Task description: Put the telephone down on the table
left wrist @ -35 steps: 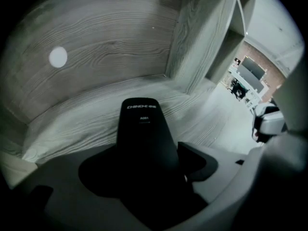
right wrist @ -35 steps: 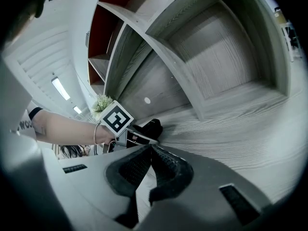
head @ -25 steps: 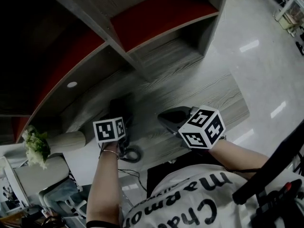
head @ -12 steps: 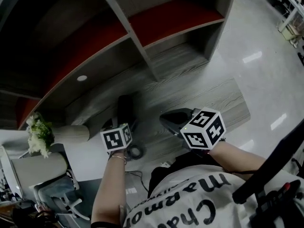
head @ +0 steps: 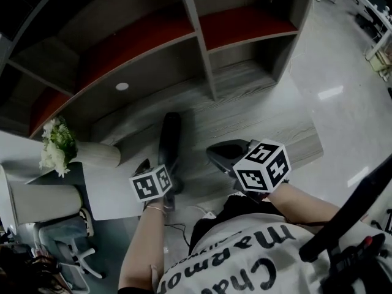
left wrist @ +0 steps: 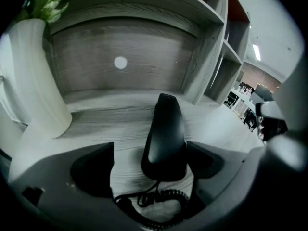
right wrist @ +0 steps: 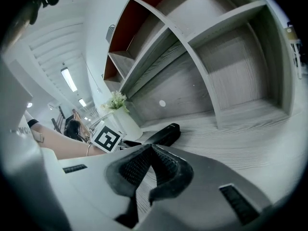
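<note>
Drawn back, left hand-held gripper (left wrist: 150, 163), jaws just opened, straddles black coil-corded telephone (left wrist: 165, 129); right hand-held gripper (right wrist: 150, 150) clenched.

worktop (head: 269, 127): grey wood grain, matt | telephone handset (left wrist: 166, 129): black plastic, smooth, faint sheen | cord (left wrist: 159, 203): black, coiled, matt | vase (left wrist: 36, 81): white, smooth | floor (head: 349, 90): pale, glossy

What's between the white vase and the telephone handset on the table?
Only bare tabletop, seen in the left gripper view between vase and handset.
</note>
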`<move>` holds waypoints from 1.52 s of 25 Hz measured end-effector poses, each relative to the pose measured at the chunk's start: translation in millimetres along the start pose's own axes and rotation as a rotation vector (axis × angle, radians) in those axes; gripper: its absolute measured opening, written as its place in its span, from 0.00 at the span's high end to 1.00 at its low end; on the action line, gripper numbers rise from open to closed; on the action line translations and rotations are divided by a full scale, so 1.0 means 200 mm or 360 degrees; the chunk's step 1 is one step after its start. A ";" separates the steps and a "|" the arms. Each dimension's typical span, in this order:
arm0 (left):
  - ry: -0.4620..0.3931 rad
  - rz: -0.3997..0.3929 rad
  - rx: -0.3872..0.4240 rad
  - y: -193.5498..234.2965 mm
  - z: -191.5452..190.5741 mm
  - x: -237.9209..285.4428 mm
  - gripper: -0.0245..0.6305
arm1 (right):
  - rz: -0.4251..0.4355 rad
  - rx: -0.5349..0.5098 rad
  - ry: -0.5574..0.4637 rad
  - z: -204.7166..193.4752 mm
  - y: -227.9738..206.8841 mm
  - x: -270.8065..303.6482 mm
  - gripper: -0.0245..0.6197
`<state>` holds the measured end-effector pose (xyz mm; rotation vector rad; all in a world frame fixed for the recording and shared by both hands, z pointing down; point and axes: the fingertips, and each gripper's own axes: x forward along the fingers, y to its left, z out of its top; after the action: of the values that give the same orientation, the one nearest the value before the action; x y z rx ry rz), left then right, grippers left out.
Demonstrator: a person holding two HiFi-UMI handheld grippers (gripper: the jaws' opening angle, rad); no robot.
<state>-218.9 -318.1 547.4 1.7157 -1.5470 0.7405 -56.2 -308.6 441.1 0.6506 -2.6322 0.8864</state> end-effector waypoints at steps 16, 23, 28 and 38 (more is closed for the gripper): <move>-0.0590 -0.0127 -0.0300 0.40 -0.38 -0.94 0.56 | -0.0202 -0.0106 -0.0140 -0.15 0.58 -0.03 0.95; -0.0968 -0.0472 -0.0481 0.51 -0.71 -1.54 0.67 | -0.0180 0.0020 -0.0358 -0.25 0.96 -0.07 0.95; -0.1085 -0.0513 -0.0560 0.61 -0.96 -1.85 0.78 | -0.0250 -0.0061 -0.0360 -0.39 1.18 -0.13 0.95; -0.1095 -0.0358 -0.0514 0.75 -1.22 -2.14 0.95 | -0.0407 -0.0166 -0.0430 -0.40 1.26 -0.39 0.95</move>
<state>-411.5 126.0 368.4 1.9445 -1.7368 -0.2454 -105.8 -54.7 346.9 1.1173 -2.7170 0.6198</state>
